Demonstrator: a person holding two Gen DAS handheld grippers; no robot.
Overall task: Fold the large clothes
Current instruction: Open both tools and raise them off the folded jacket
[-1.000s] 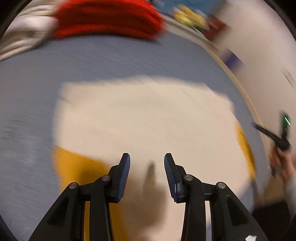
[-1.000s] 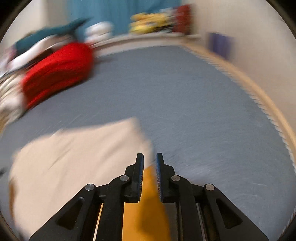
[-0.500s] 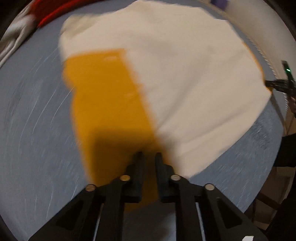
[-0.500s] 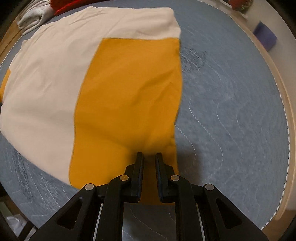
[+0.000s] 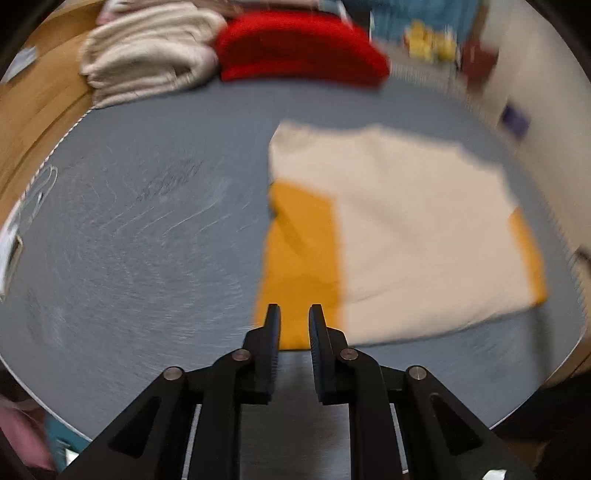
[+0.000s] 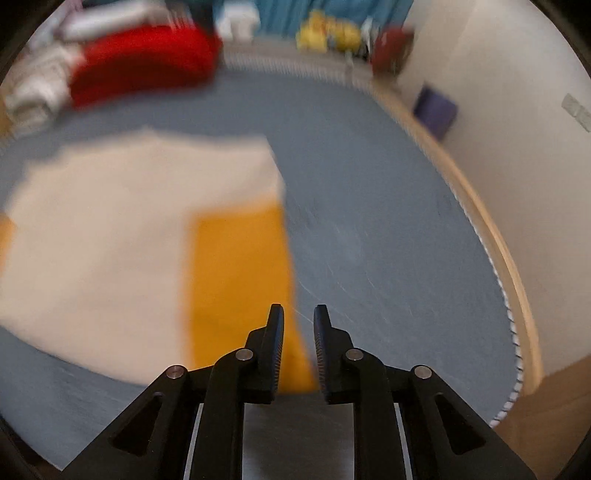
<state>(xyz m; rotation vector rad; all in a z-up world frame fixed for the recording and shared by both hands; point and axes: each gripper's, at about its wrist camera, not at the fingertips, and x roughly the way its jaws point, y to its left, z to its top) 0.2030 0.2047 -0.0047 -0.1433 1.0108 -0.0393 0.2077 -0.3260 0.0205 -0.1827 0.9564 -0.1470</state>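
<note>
A cream and orange garment lies folded flat on the grey-blue quilted bed. In the left wrist view my left gripper is slightly open and empty, just over the garment's near left orange corner. In the right wrist view the same garment lies to the left, and my right gripper is slightly open and empty over its near right orange corner. Both views are blurred by motion.
A red folded garment and a cream pile lie at the far side of the bed. Yellow toys and a blue curtain are behind. A wall runs along the bed's right edge.
Both grippers let go of the orange corners, opened a little and pulled back. The garment now lies flat on the bed.
</note>
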